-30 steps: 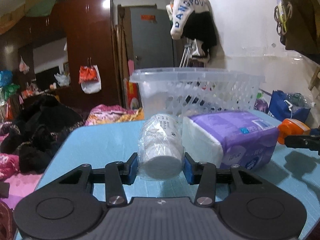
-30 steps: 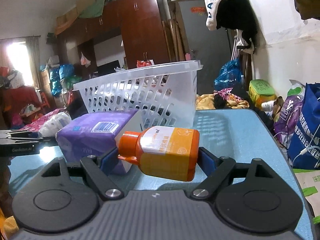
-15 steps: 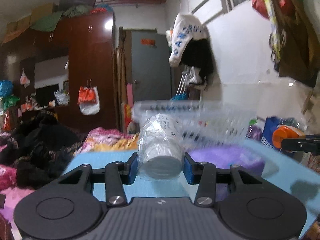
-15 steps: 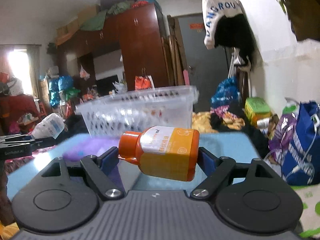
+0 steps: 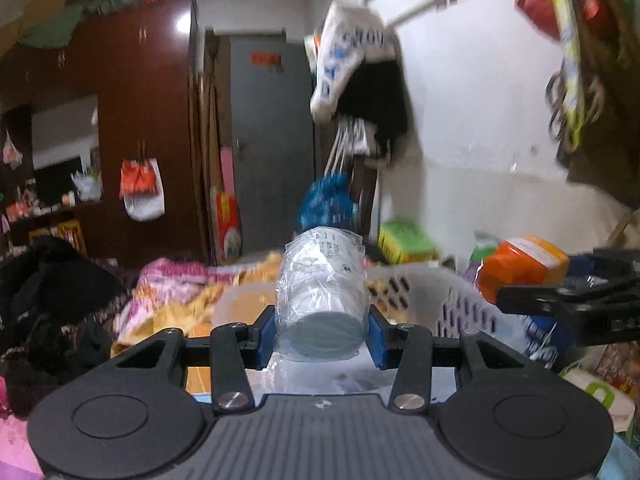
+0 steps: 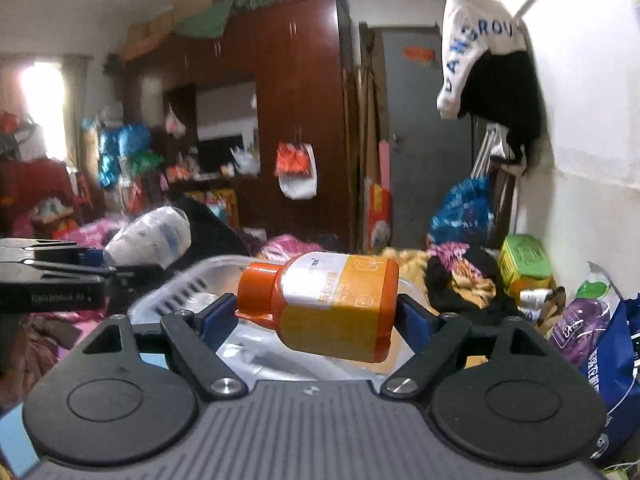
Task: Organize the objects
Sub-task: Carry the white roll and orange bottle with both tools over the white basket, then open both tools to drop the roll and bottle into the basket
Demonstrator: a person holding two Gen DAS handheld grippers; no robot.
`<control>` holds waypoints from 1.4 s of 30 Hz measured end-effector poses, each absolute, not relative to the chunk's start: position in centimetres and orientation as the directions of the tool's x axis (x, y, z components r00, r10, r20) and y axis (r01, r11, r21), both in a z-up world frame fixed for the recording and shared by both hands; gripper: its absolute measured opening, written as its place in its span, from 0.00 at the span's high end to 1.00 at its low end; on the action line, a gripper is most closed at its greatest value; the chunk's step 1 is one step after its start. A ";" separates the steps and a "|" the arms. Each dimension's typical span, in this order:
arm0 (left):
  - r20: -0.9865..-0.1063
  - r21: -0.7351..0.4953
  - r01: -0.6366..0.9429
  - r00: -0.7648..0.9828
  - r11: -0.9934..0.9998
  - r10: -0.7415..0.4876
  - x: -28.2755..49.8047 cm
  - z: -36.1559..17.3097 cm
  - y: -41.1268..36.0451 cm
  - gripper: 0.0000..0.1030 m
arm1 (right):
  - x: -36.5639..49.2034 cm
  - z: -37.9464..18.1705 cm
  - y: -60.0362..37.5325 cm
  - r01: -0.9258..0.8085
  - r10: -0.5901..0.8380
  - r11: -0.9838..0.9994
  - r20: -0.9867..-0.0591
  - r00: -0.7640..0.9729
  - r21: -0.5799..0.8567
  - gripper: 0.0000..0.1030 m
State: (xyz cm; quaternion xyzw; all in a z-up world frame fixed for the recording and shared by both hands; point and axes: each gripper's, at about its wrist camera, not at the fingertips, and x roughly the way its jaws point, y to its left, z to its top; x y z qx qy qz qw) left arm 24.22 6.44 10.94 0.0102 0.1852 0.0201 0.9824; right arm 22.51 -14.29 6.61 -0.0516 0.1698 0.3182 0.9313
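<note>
Above the white basket [image 5: 448, 300], higher than before, left gripper [image 5: 322, 330] clamps the wrapped roll [image 5: 322, 300]; right gripper [image 6: 316, 314] clamps the orange bottle [image 6: 324, 304].

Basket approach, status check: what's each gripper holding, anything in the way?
Left gripper shut on wrapped white roll. Right gripper shut on orange bottle. Both above white basket; nothing blocking.

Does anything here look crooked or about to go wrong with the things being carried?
The orange bottle lies sideways in the right gripper, pinched end to end between cap and base and tilted. The wrapped white roll sits squarely in the left gripper. Both are above the white basket; nothing spilled.
</note>
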 end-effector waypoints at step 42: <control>-0.407 0.113 -0.047 0.909 0.992 0.090 24.0 9.4 6.0 0.05 | 22.5 6.5 -14.7 -0.574 0.546 0.818 -0.370 0.752 0.040 0.00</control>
